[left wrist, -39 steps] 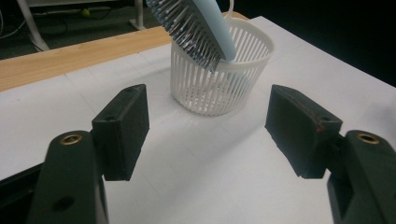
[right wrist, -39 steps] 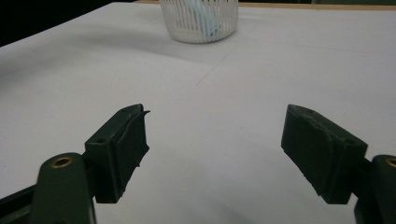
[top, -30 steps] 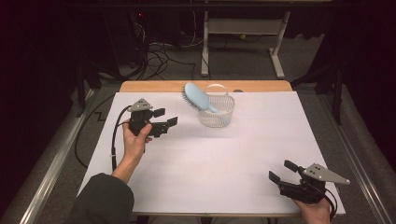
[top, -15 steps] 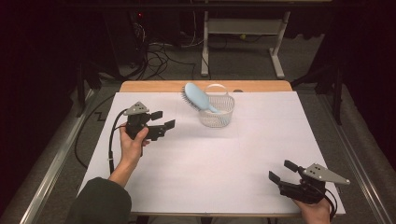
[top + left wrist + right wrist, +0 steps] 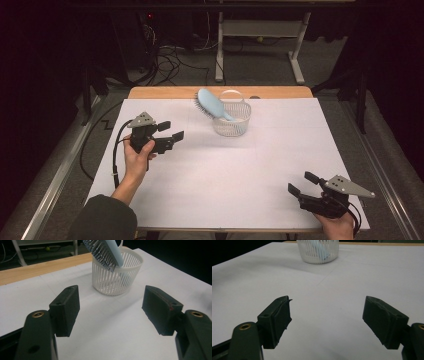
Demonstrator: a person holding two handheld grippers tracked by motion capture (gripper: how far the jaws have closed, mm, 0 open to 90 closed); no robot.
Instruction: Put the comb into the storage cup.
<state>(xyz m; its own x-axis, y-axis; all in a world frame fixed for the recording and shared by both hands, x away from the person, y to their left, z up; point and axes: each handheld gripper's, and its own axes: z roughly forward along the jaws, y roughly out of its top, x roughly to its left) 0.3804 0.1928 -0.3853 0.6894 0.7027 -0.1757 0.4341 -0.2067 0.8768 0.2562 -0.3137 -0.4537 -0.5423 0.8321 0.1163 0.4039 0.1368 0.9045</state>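
Hairbrush (image 5: 212,104) stands handle-down in white basket (image 5: 231,120) near the counter's far edge. Left gripper (image 5: 171,131) fingers wide, empty, facing it; right gripper (image 5: 302,183) wide, idle. Approach level, clamp the brush head, lift straight.

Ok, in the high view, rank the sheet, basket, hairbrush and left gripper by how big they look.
1. Sheet, by far the largest.
2. Basket, hairbrush and left gripper look much alike in extent; the brush's handle is inside the basket, and the gripper is held nearer the camera, so I won't rank them.
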